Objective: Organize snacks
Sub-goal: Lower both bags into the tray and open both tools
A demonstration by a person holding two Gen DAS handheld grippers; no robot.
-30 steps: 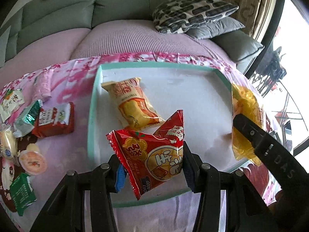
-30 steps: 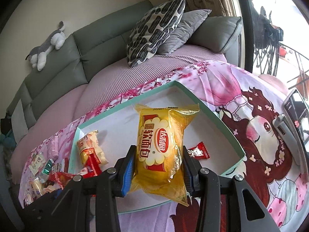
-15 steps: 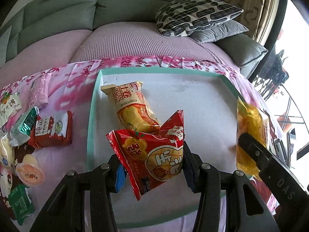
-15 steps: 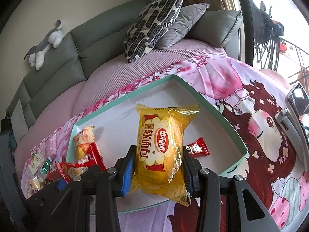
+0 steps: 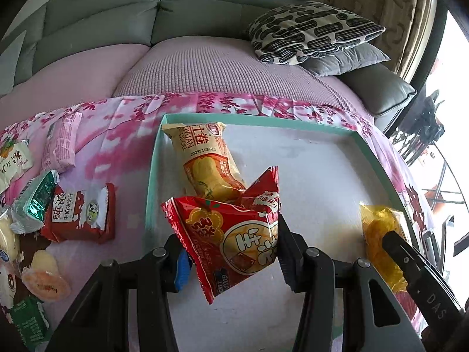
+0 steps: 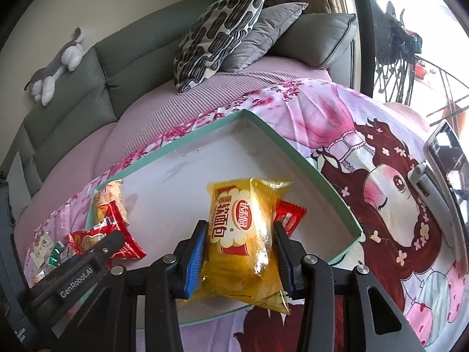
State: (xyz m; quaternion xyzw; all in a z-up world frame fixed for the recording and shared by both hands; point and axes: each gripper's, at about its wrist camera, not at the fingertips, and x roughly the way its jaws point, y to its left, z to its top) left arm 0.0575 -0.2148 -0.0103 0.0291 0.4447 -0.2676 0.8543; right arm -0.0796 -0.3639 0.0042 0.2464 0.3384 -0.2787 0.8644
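I see a big grey sofa (image 5: pixel 205 14) far behind the box. In front of the sofa lies a pink picture cloth (image 6: pixel 366 146), and the box sits on it. The box (image 5: pixel 378 158) is wide and flat, white inside with a green rim. I use it to say where things are.

My left gripper (image 5: pixel 231 246) hangs over the near left part of the box. Its fingers are clamped on a red snack bag (image 5: pixel 234 234). My right gripper (image 6: pixel 237 249) hangs over the near right part of the box. Its fingers squeeze a yellow bread bag (image 6: pixel 240 234) from both sides.

Inside the box, at the far left corner, an orange roll pack (image 5: pixel 205 161) already lies flat. Near the right side of the box, just behind the yellow bread bag, I see a small red candy (image 6: pixel 288 215) on the box floor.

Left of the box, out on the cloth, more snacks wait: a red biscuit pack (image 5: pixel 79 214), a pink pack (image 5: pixel 60 143), a green foil pack (image 5: pixel 35 202), a little jelly cup (image 5: pixel 44 275) and a few more at the edge.

I think the job is only partly done. Two snacks are in, two are in my grip over the box, and the pile at the left is not yet moved.
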